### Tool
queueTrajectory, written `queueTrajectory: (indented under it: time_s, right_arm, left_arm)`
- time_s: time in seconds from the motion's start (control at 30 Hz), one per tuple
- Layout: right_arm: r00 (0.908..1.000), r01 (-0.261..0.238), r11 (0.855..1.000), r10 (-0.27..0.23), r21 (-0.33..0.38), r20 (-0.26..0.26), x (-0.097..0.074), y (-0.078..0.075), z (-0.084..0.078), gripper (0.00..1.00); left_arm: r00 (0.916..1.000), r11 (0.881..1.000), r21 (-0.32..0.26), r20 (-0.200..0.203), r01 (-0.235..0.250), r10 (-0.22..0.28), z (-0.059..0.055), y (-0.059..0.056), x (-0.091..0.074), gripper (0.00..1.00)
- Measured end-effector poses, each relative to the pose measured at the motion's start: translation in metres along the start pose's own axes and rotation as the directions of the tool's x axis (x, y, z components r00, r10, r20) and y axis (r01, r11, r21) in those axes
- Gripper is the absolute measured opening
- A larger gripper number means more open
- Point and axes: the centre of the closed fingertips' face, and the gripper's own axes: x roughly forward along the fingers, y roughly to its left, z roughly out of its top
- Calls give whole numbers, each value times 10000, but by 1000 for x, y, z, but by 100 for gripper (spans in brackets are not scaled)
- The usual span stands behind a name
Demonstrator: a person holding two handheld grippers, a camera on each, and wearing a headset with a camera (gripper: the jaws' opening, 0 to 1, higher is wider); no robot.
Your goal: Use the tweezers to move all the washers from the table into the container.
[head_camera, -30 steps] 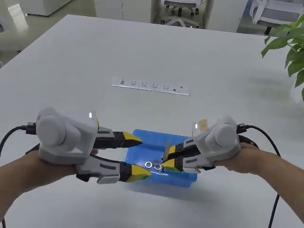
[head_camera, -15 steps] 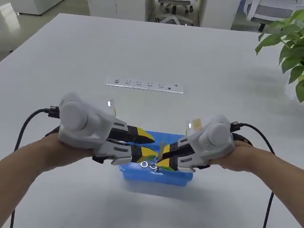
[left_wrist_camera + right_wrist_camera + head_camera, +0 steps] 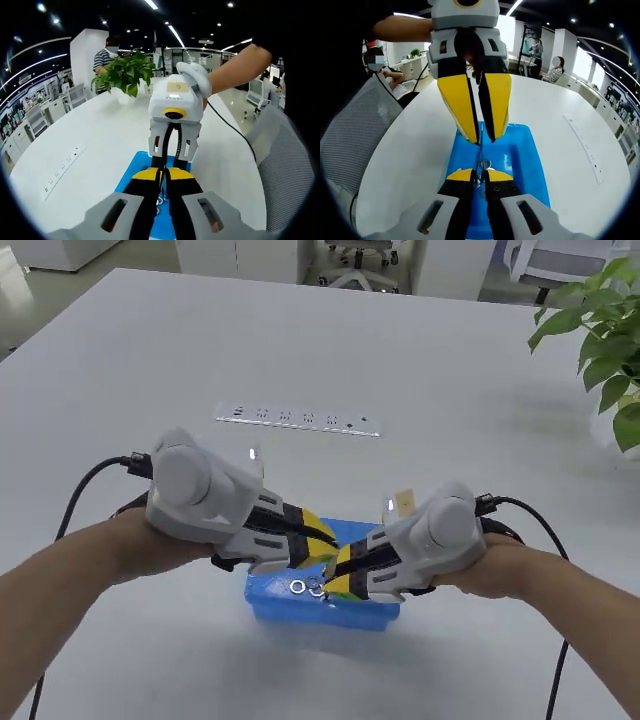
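Note:
A blue container (image 3: 300,608) sits on the white table just under both grippers, with two silver washers (image 3: 306,588) lying in it. My right gripper (image 3: 335,578) is shut on thin metal tweezers (image 3: 480,155), which reach forward over the container (image 3: 520,160). My left gripper (image 3: 325,540) faces it from the opposite side, and its yellow jaws (image 3: 481,137) are closed around the tweezers' far end. In the left gripper view my own jaws (image 3: 161,175) are together, and the right gripper (image 3: 169,156) meets them head on. A washer (image 3: 486,164) lies beside the tweezers.
A white power strip (image 3: 298,420) lies on the table beyond the container. A green plant (image 3: 610,330) stands at the right edge. Office chairs are behind the far table edge. Cables trail from both grippers toward me.
My left gripper has moved right and up over the container, and its jaws have gone from open to closed on the tweezers held by the right gripper. The head camera shifted slightly.

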Motion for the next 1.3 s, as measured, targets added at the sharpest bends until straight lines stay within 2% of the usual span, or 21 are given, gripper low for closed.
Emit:
queueTrajectory:
  time_s: [0.37,0.7,1.1,1.3]
  right_arm:
    - [9999,15,9999,-17,-136,-139,-1,-1,-1,11]
    - [10000,62,9999,-62,-125,-51,-4,0,1,11]
    - [9995,246,9995,-241,-218,212,-13,2,9,9]
    - [9994,212,9996,-208,-167,276,-17,7,15,8]
  left_arm:
    - [9999,9997,212,-77,117,-115,1,-2,1,5]
    - [9999,9995,269,-34,164,-164,4,-3,0,5]
    - [9996,9989,390,31,269,-271,13,-5,-8,5]
    - [9991,9982,431,9,425,-426,21,-13,-13,5]
